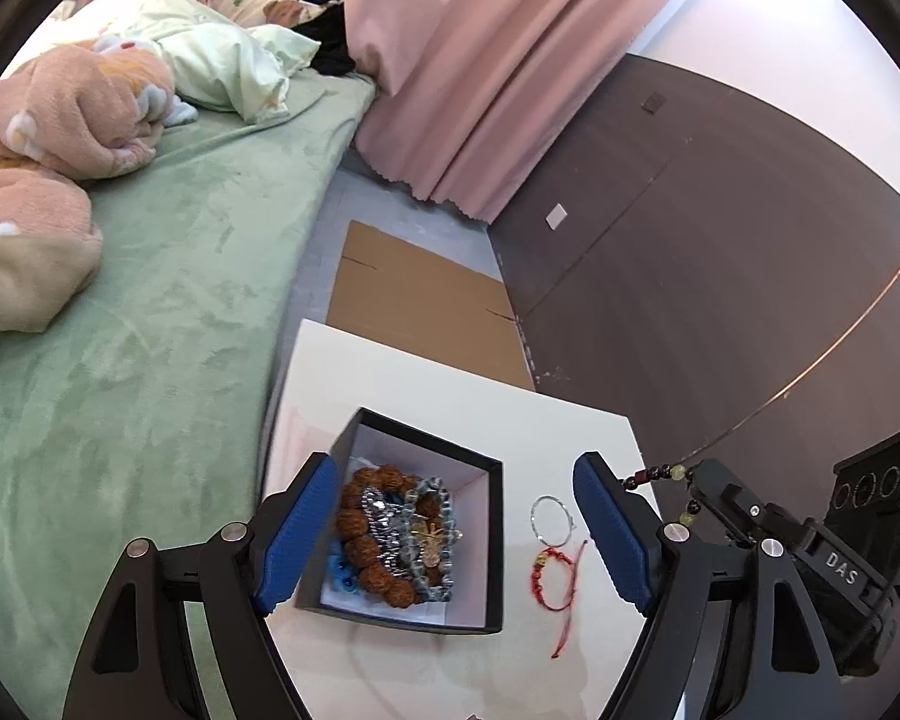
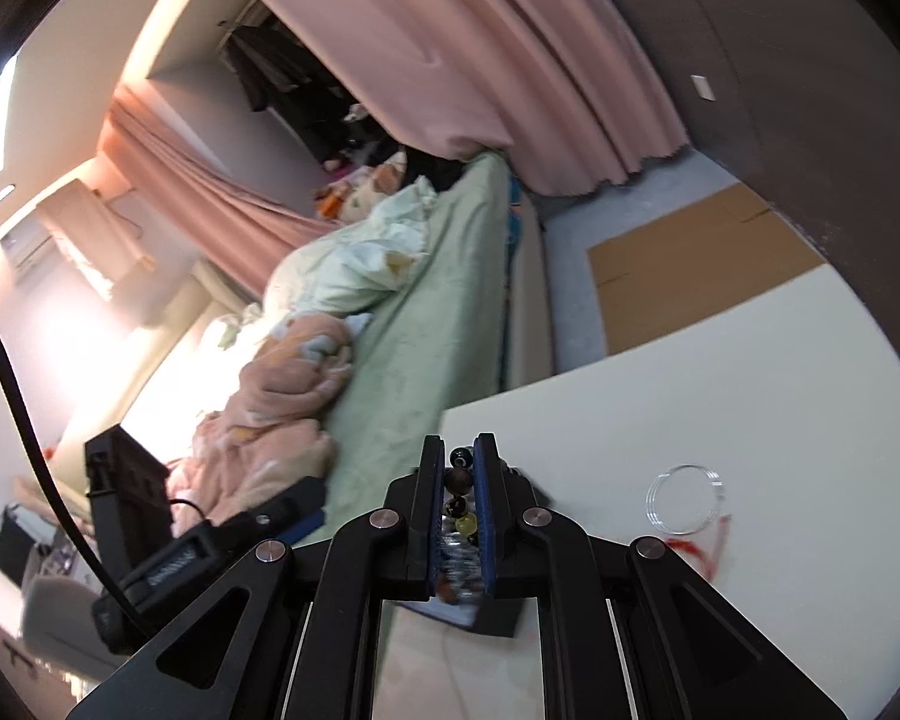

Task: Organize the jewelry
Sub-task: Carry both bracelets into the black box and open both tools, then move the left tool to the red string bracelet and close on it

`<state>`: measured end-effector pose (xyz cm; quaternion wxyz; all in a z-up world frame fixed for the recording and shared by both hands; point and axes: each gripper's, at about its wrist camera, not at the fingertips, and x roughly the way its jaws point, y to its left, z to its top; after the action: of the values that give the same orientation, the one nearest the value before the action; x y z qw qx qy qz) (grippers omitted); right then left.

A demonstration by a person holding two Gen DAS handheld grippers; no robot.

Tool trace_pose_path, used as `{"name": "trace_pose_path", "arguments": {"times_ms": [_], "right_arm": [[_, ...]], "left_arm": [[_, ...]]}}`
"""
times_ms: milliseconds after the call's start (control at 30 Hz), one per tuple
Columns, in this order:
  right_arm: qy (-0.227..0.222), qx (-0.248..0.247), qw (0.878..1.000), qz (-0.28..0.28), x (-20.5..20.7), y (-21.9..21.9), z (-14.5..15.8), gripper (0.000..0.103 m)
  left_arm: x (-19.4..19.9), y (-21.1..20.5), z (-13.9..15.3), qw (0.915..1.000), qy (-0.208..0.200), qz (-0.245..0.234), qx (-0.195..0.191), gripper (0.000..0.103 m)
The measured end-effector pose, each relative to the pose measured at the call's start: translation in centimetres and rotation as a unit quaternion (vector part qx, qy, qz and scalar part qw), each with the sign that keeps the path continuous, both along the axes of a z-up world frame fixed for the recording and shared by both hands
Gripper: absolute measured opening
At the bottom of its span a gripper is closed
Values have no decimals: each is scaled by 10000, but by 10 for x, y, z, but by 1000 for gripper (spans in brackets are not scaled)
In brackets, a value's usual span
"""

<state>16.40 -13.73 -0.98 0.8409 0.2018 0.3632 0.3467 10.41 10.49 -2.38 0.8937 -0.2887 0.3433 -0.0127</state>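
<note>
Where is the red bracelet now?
In the left wrist view, the red bracelet lies on the white table, right of the black box and just below the clear bangle.

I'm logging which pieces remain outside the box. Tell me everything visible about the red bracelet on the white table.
The red bracelet looks like thin woven cord forming a small loop, with a gold-coloured bead at its upper left and a loose tail trailing below. It lies flat on the white table, right of the black box, just below a clear bangle. No gripper touches it.
</note>
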Motion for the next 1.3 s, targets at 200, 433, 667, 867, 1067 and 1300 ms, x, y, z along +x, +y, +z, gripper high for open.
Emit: {"name": "trace_pose_path", "arguments": {"times_ms": [200, 433, 667, 867, 1067, 1300], "right_arm": [[42, 117, 9995, 282, -4, 34, -6, 11], [177, -97, 9994, 298, -5, 63, -24, 11], [662, -312, 9959, 532, 3, 81, -45, 22], [690, -206, 9971, 257, 0, 50, -42, 54], [827, -276, 9962, -68, 0, 7, -40, 64], [860, -283, 9946, -499, -1, -39, -35, 77]], "left_arm": [[-10, 13, 3, 9999, -42, 143, 37, 85], [-17, 32, 3, 9993, -35, 352, -104, 93], [-19, 45, 1, 9984, -31, 515, -232, 97], [-18, 29, 4, 9992, -51, 386, -29, 97], [-15, 6, 7, 9998, -62, 157, 98, 97], [-12, -25, 8, 9990, -66, -206, 384, 97]]}}
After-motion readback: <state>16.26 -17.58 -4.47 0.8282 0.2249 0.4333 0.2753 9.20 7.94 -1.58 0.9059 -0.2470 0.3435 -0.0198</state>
